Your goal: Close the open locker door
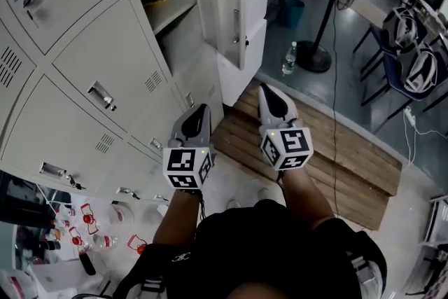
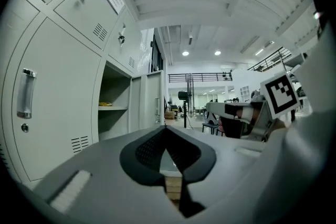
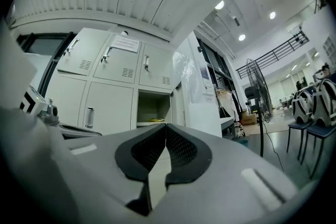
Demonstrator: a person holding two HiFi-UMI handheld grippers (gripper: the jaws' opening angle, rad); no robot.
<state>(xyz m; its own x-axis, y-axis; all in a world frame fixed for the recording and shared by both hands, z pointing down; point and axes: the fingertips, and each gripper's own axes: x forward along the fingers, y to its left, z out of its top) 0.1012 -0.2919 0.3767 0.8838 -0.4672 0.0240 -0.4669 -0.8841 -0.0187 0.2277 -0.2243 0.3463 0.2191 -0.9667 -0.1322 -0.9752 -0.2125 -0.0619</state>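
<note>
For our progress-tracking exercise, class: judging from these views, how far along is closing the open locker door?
Done: nothing yet; the locker door stands swung out from its compartment. In hand: left gripper and right gripper, both shut and empty, point toward it without touching. Remaining: reach the door and push it shut.

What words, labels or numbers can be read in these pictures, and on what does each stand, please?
No text is legible.
Paper notice on an upper locker door: too small to read.
Sheets on the white panel beside the open locker: blurred.
Marker cubes: square patterns only, no words.
</note>
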